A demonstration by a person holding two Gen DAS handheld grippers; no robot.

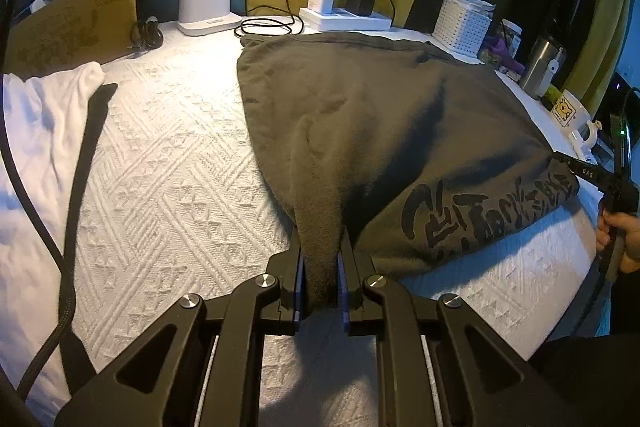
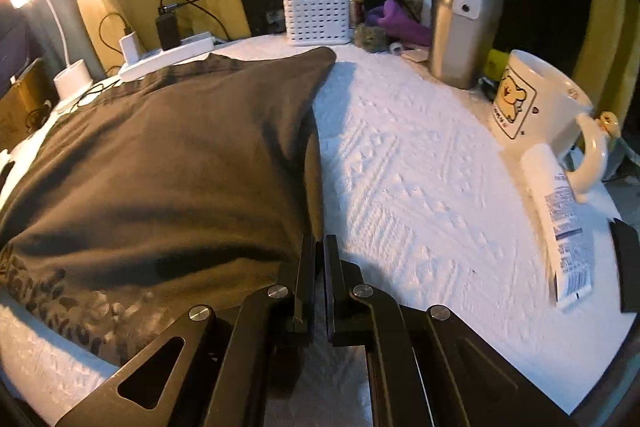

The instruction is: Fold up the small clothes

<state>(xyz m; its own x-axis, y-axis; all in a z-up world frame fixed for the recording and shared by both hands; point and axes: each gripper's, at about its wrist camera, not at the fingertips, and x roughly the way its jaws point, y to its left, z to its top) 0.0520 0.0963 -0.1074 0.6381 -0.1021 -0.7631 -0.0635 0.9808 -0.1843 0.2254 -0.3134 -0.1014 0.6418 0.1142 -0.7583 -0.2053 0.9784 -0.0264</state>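
Note:
A dark olive T-shirt [image 1: 360, 115] with a black print lies spread on the white textured cloth [image 1: 168, 179]. My left gripper [image 1: 322, 259] is shut on a bunched fold at the shirt's near edge. My right gripper [image 2: 319, 251] is shut on the shirt's right edge [image 2: 312, 163], which rises in a taut ridge from its fingers. In the left wrist view the right gripper [image 1: 576, 167] shows at the far right, held by a hand, at the shirt's printed corner. The shirt [image 2: 168, 155] fills the left half of the right wrist view.
A white garment with a black strap [image 1: 48, 131] lies at the left. At the back stand a cardboard box [image 1: 76, 23], a white lamp base [image 1: 204, 7], a power strip with chargers [image 1: 344, 15] and a white basket [image 2: 316, 7]. At the right are a steel tumbler [image 2: 460, 23], a bear mug [image 2: 536, 103] and a white tube [image 2: 560, 219].

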